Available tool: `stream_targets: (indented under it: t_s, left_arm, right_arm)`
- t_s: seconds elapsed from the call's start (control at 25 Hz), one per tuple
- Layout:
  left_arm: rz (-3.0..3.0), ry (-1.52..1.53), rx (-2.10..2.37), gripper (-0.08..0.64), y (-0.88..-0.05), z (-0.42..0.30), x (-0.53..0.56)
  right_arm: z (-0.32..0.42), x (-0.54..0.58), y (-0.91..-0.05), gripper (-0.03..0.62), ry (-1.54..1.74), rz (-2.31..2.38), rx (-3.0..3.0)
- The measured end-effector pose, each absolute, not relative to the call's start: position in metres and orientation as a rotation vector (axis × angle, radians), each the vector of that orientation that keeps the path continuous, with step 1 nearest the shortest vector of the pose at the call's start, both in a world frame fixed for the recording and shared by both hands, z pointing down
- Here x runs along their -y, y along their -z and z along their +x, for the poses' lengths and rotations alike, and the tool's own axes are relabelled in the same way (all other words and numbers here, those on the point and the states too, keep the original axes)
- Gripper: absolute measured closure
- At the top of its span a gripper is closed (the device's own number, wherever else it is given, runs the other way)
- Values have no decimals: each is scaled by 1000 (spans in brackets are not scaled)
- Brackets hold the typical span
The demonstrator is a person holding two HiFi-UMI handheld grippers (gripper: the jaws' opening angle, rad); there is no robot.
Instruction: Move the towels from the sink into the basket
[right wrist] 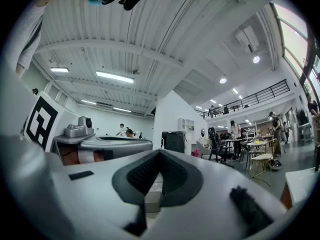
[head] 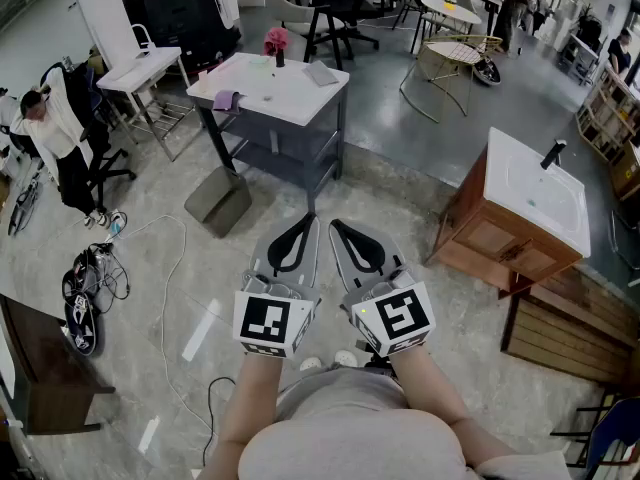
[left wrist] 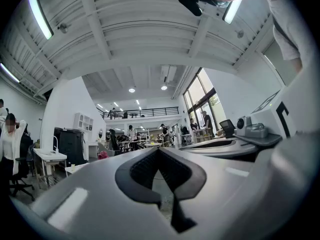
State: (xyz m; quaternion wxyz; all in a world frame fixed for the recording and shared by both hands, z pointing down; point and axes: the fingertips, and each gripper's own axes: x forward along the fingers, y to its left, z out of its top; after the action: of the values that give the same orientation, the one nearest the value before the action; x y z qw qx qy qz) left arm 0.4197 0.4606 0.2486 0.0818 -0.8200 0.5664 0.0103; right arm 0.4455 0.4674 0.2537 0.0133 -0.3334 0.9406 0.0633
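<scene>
The white sink (head: 522, 204) with a black tap (head: 553, 153) sits on a wooden cabinet (head: 492, 244) at the right of the head view; no towel shows in the basin from here. I see no basket. A purple cloth (head: 226, 99) lies on the white-topped table (head: 285, 94) ahead. Both grippers are held close in front of the person's body, side by side and pointing forward over the floor. My left gripper (head: 304, 220) (left wrist: 158, 149) is shut with nothing in it. My right gripper (head: 338, 226) (right wrist: 160, 152) is shut and empty too.
A pink flower (head: 276, 40) stands on the table. A grey block (head: 217, 200) lies on the floor below it. A person (head: 48, 128) sits at far left, with cables and bags (head: 90, 283) nearby. Wooden slats (head: 570, 333) lie right of the cabinet. Chairs and tables fill the back.
</scene>
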Motion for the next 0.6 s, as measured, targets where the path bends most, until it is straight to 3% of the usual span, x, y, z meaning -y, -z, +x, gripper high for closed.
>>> stream_targets:
  t_s: [0.6]
  left_arm:
    - [-2402,-35,-1780,555,-254,450,-449]
  right_arm:
    - [470,-466,-263,577,-265,-866,-3026]
